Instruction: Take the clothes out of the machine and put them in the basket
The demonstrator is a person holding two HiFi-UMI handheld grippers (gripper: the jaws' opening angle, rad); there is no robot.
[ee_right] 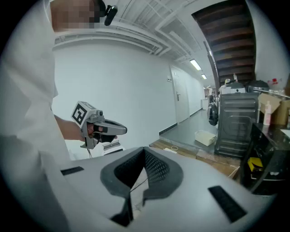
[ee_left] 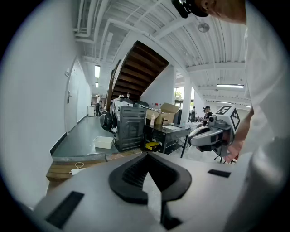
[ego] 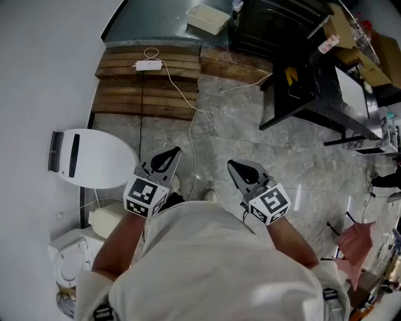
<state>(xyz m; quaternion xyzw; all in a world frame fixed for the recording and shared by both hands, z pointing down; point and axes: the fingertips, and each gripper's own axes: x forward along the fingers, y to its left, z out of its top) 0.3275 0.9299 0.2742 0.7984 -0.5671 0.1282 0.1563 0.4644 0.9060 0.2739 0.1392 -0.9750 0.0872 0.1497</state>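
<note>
In the head view my left gripper (ego: 165, 157) and right gripper (ego: 240, 168) are held side by side in front of the person's body, above the grey stone floor. Both are shut with nothing between the jaws. The left gripper view shows its jaws (ee_left: 147, 157) closed, and the right gripper (ee_left: 195, 137) off to the right. In its own view the right gripper (ee_right: 144, 150) is closed too, with the left gripper (ee_right: 121, 130) at the left. A front-loading machine with a round door (ee_right: 212, 113) stands far off. A white tub (ego: 208, 17) sits on the floor beyond the planks. No clothes in the machine are visible.
A white rounded appliance (ego: 94, 157) stands by the left wall. Wooden planks (ego: 145, 84) carry a white power adapter (ego: 148, 64) whose cable trails across the floor. A dark metal cabinet (ego: 276, 25) and a black table (ego: 326, 94) fill the upper right. A pink cloth (ego: 357, 241) lies at right.
</note>
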